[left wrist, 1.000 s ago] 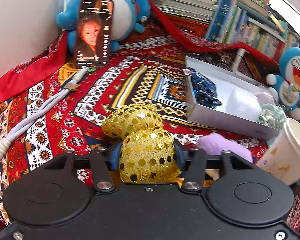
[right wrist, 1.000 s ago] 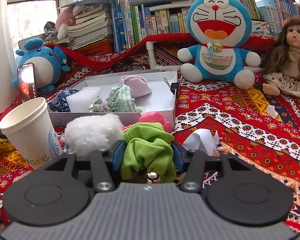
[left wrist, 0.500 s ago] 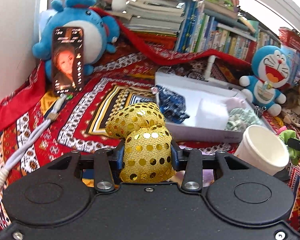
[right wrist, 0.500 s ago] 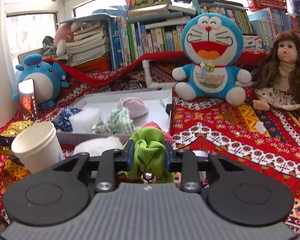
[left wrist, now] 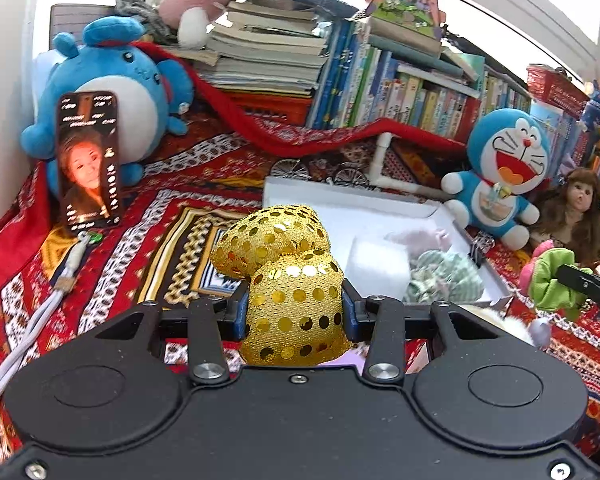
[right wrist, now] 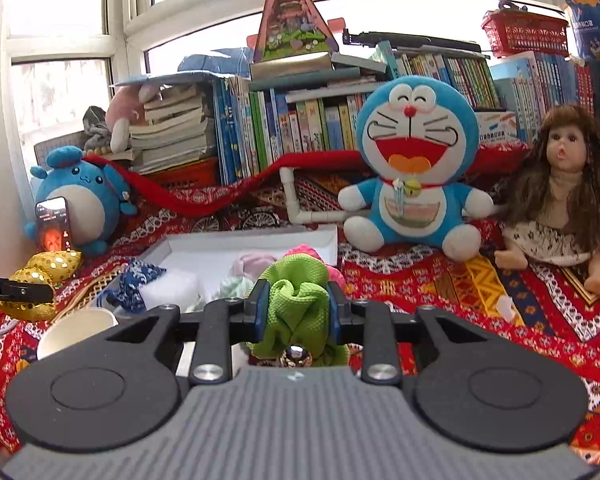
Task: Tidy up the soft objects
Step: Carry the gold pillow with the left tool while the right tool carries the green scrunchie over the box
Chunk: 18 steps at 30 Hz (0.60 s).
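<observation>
- Left gripper is clamped on the gold sequin scrunchie; both pads press its lower lobe, upper lobe flops free toward 11 o'clock.
- Right gripper is clamped on the green scrunchie, cloth bunched between the blue pads, a pink piece just behind it.
- Change vs a second ago: both grippers have come up off the patterned cloth. The gold one was resting on the cloth at the start; now it hangs clear. The right jaws have also tightened on the green one. Reads as pick done on both sides, transport phase next.
- White tray now sits at 1 o'clock of the left gripper and 11 o'clock of the right, just beyond both loads. Likely drop target.
- Tray already holds a blue patterned scrunchie, a white foam block, a green-check scrunchie and a pale pink one. Free floor is mostly back centre.
- In the way: paper cup at 9 o'clock of the right gripper, near the tray's front wall; the other gripper's finger also crosses each view's edge, so the two paths could clash over the tray.
- Farther out: phone propped on the blue plush at 10 o'clock, Doraemon plush and doll at 1–2 o'clock, books at the back. None block.
</observation>
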Each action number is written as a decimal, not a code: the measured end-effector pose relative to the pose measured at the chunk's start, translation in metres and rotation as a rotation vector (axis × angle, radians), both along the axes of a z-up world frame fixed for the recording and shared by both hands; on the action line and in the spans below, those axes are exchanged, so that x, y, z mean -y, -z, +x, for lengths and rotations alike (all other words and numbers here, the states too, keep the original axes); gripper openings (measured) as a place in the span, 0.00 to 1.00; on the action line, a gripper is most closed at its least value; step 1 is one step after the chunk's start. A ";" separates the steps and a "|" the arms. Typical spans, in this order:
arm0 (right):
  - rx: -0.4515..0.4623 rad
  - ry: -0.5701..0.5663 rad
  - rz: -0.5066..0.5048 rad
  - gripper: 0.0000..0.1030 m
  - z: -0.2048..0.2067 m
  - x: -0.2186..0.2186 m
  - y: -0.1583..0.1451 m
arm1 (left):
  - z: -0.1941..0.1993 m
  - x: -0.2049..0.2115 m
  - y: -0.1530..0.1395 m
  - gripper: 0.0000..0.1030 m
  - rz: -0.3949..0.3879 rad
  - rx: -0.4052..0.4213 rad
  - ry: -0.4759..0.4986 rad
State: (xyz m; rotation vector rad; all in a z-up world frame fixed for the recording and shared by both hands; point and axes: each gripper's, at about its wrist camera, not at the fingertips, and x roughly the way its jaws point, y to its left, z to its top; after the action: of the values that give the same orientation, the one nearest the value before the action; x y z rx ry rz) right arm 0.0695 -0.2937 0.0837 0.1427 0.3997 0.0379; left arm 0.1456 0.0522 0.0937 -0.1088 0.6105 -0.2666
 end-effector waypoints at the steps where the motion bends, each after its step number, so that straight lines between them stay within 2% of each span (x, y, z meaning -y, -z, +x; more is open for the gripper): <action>1: 0.002 -0.004 0.002 0.33 0.002 -0.001 -0.002 | 0.002 0.002 -0.002 0.39 -0.003 0.002 0.005; 6: 0.005 -0.017 0.012 0.33 0.015 -0.003 -0.008 | 0.016 0.014 -0.010 0.39 -0.016 0.014 0.035; 10: 0.002 -0.022 0.040 0.33 0.031 -0.004 -0.011 | 0.028 0.030 -0.015 0.39 0.010 0.030 0.052; 18: -0.011 -0.037 0.051 0.33 0.057 -0.011 -0.014 | 0.054 0.056 -0.015 0.39 0.004 -0.021 0.092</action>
State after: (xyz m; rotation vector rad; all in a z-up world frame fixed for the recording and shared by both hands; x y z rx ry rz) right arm 0.1260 -0.2829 0.0981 0.1860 0.4122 0.0833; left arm 0.1999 -0.0038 0.1091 -0.0803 0.6372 -0.3533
